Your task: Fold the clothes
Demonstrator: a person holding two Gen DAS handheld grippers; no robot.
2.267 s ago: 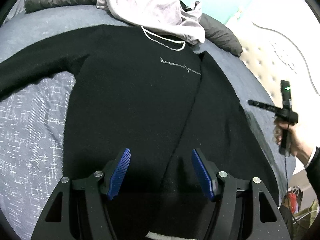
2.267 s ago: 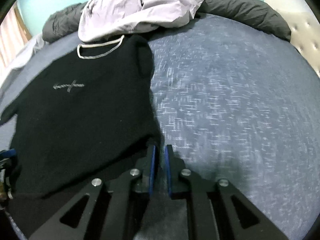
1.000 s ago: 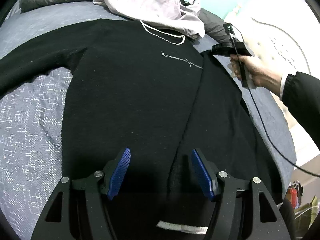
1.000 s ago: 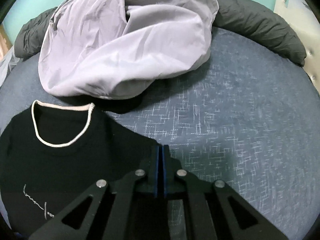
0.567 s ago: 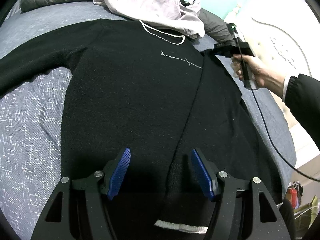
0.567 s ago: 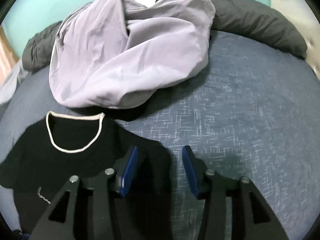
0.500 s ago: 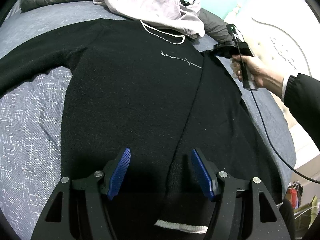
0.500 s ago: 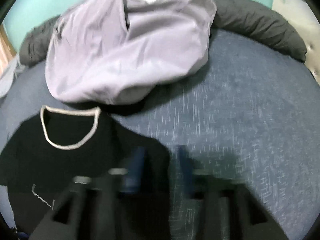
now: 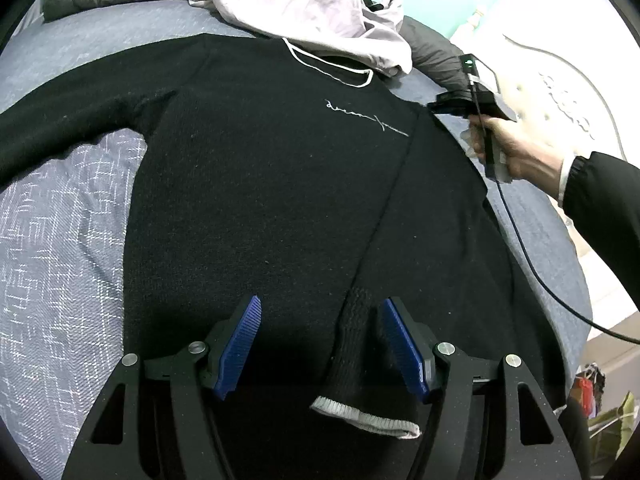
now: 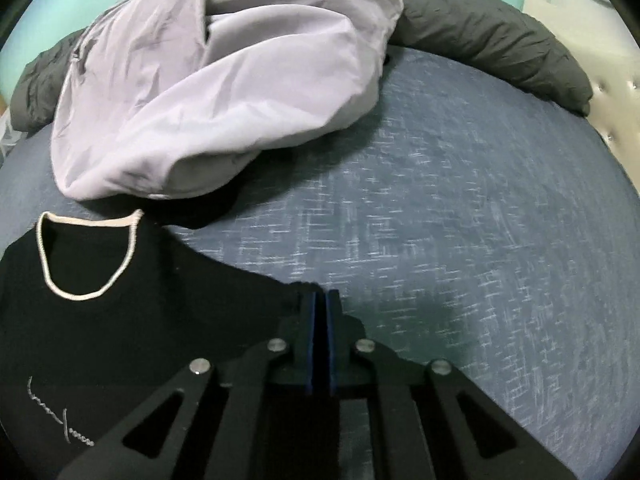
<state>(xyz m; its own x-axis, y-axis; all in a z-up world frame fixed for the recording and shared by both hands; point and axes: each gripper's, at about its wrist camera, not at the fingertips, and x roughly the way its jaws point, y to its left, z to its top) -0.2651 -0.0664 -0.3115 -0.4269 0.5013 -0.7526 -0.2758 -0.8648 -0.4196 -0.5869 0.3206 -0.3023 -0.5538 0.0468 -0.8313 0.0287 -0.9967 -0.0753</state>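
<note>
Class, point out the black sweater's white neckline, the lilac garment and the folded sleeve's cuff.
white neckline point(image 10: 86, 258), right wrist view, collar trim.
lilac garment point(image 10: 224, 80), right wrist view, its crumpled middle.
cuff point(image 9: 366, 418), left wrist view, pale band.

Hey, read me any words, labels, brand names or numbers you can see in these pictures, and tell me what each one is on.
Thin white script line across the chest of the black sweater: writing, but too fine and distorted to read in either view.
White tag inside the pale lilac garment: no print can be made out.
Nothing else in either view carries readable text, numbers or signs.
</note>
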